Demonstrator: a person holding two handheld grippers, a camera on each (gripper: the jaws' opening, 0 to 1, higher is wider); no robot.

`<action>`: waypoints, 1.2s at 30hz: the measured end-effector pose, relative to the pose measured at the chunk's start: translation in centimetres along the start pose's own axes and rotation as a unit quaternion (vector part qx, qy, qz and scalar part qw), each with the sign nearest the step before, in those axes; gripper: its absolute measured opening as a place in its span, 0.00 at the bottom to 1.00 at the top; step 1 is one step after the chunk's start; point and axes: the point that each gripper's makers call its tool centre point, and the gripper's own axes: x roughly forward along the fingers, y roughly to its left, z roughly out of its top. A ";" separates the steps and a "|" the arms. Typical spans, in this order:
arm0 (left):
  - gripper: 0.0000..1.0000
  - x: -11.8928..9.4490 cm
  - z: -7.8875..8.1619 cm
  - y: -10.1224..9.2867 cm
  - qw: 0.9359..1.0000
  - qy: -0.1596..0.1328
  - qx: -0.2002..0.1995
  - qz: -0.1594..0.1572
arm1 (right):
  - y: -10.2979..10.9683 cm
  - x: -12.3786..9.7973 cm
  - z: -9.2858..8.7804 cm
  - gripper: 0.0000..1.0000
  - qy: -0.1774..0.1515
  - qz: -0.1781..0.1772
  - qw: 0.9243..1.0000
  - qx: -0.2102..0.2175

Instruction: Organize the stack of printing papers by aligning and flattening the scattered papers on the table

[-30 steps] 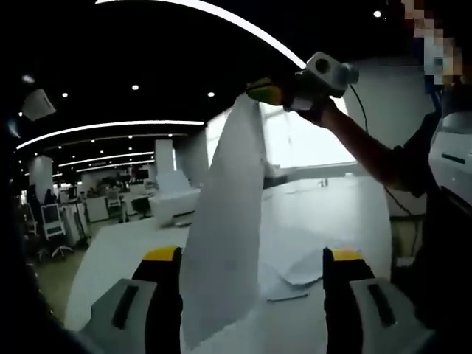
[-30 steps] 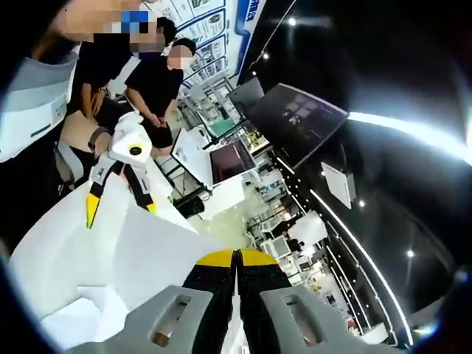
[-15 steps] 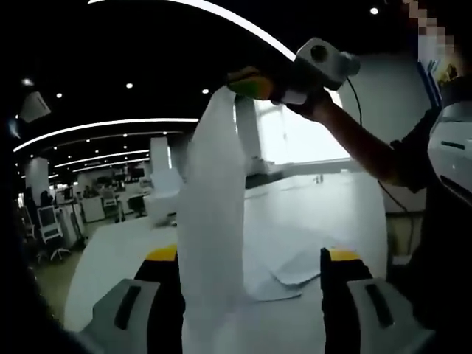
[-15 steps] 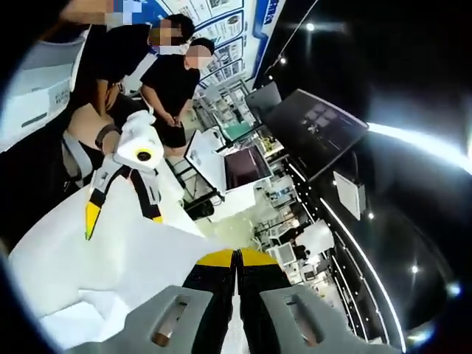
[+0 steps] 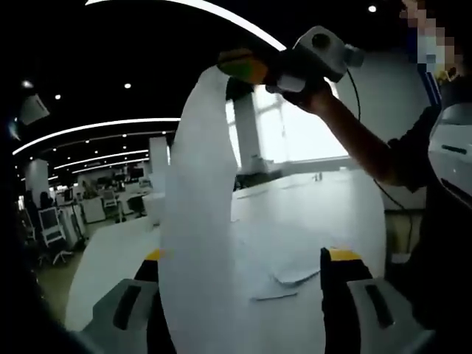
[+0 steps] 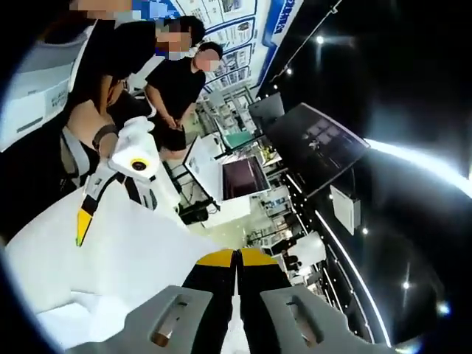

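A white sheet of paper (image 5: 195, 221) hangs long and curved from my right gripper (image 5: 240, 65), which a hand holds high at the top of the left gripper view. In the right gripper view the right gripper (image 6: 236, 258) is shut on the sheet's (image 6: 147, 258) edge. My left gripper (image 5: 247, 254) stands open low over the white table (image 5: 110, 251), and the hanging sheet covers its left jaw. More loose papers (image 5: 299, 269) lie scattered flat on the table beyond. The left gripper (image 6: 114, 214) also appears open above the sheet in the right gripper view.
The person's arm (image 5: 361, 140) reaches in from the right. Two people (image 6: 173, 81) stand behind the table. Desks with monitors (image 6: 236, 166) and office chairs (image 5: 51, 228) lie farther off. A white machine (image 6: 29, 103) sits at the left.
The hanging sheet has swung left in the left gripper view and now covers the left jaw. The right gripper has shifted a little left with it. The left gripper stays open.
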 end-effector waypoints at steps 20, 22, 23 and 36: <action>0.77 -0.3 -0.1 0.6 1.000 0.011 0.001 0.003 | 2.0 1.3 1.0 0.00 -0.015 0.036 0.999 -0.005; 0.77 -0.4 0.0 0.6 1.000 0.008 0.000 0.004 | 2.7 1.4 1.1 0.00 -0.014 0.044 0.999 -0.004; 0.76 -0.4 0.0 0.6 1.000 0.009 0.001 0.006 | 2.8 1.4 1.3 0.00 -0.018 0.046 0.999 -0.003; 0.59 -0.6 0.9 0.5 1.000 -0.014 -0.010 0.003 | 4.4 1.8 3.6 0.00 -0.057 0.064 0.996 0.000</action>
